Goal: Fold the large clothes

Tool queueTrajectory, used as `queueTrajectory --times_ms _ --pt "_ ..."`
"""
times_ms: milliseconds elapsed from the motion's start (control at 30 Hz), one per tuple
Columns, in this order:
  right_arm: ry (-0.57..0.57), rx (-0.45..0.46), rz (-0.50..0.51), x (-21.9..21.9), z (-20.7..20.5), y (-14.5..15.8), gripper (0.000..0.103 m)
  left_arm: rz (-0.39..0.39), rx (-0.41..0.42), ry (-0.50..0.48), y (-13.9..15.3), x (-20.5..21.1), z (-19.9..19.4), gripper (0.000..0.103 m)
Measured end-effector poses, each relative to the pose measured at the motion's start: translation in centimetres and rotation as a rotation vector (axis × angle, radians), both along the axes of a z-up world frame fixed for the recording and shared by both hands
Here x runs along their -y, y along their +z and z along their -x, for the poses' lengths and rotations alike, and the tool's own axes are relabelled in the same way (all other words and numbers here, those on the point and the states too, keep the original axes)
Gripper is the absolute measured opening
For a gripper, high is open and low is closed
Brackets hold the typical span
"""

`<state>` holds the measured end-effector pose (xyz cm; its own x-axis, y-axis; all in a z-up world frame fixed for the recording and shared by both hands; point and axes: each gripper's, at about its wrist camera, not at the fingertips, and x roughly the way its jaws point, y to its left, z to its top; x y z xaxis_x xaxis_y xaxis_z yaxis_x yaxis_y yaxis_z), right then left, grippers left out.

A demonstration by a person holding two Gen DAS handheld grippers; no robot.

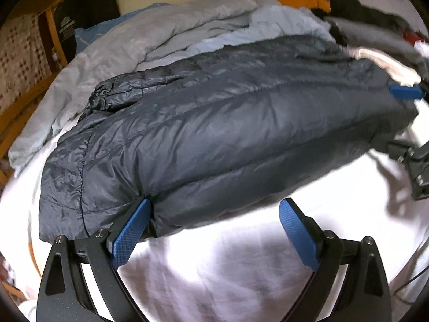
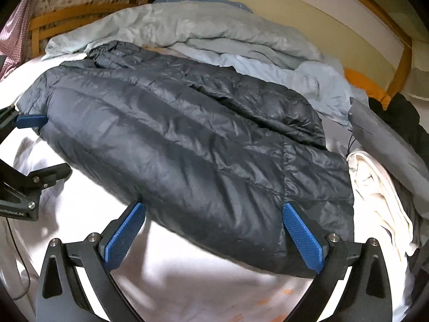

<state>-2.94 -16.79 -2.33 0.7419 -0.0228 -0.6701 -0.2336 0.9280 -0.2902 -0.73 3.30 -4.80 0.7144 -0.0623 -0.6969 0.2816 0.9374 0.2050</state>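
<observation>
A dark navy puffer jacket (image 1: 228,123) lies folded in a thick bundle on the white bed sheet (image 1: 214,268). My left gripper (image 1: 214,214) is open at its near edge, with the left blue pad (image 1: 131,230) touching the hem and the right pad over bare sheet. In the right wrist view the jacket (image 2: 187,139) fills the middle, and my right gripper (image 2: 214,220) is open with the near hem lying between its pads, unclamped. Each gripper shows at the edge of the other's view: the right gripper (image 1: 394,119) and the left gripper (image 2: 53,145).
A crumpled light blue duvet (image 1: 187,26) is heaped behind the jacket. Cream cloth (image 2: 375,187), a grey garment (image 2: 388,139) and black clothing (image 2: 396,112) pile up on the right. A wooden bed frame (image 2: 402,53) and an orange item (image 2: 362,83) border the far side.
</observation>
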Motion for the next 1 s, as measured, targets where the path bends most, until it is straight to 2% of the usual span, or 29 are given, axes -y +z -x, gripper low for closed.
queueTrajectory --times_ms 100,233,300,333,400,500,567,633,700,733,767,833,900,1000 --pt "-0.003 -0.004 0.009 -0.1 0.0 -0.1 0.103 -0.006 -0.010 0.007 0.0 -0.2 -0.3 0.097" --pt "-0.005 -0.011 0.008 0.0 0.0 -0.1 0.103 -0.061 0.001 0.014 0.1 -0.3 -0.3 0.095" --pt "-0.007 -0.015 0.059 -0.3 0.1 -0.7 0.103 -0.089 0.012 -0.002 0.4 -0.9 -0.6 0.085" --pt "-0.004 -0.014 0.116 -0.6 0.1 -1.2 0.103 -0.096 0.025 0.013 0.7 -1.7 -1.0 0.082" --pt "0.001 -0.006 0.176 -1.0 0.2 -2.1 0.103 -0.075 0.018 0.074 1.1 -4.2 -2.2 0.080" --pt "-0.006 -0.019 0.146 -0.5 0.0 -2.0 0.103 0.006 -0.026 0.104 1.5 -6.9 -3.2 0.080" --pt "-0.036 -0.019 0.148 0.0 -0.4 -1.8 0.103 -0.020 -0.016 0.118 1.3 -6.9 -3.2 0.079" --pt "-0.086 0.004 0.172 0.7 -0.9 -1.6 0.102 -0.069 0.008 0.126 1.1 -6.2 -3.1 0.073" --pt "-0.101 0.004 0.157 1.4 -1.1 -1.4 0.068 -0.073 0.038 0.113 1.2 -5.5 -2.6 0.033" --pt "-0.094 -0.007 0.143 1.6 -1.2 -1.4 0.043 -0.064 0.051 0.096 1.5 -5.4 -2.3 0.026" --pt "-0.087 -0.015 0.135 1.8 -1.3 -1.4 0.030 -0.061 0.068 0.086 1.8 -5.3 -1.9 0.018" --pt "-0.079 0.013 0.164 1.6 -0.9 -1.1 0.022 -0.062 0.088 0.084 2.6 -5.1 -1.3 0.013" --pt "-0.069 0.037 0.182 1.4 0.2 -0.1 0.020 -0.054 0.086 0.096 3.5 -5.6 -0.6 0.013" --pt "-0.038 0.023 0.137 0.8 3.0 1.2 0.020 -0.015 0.044 0.081 4.6 -6.3 1.3 0.012"
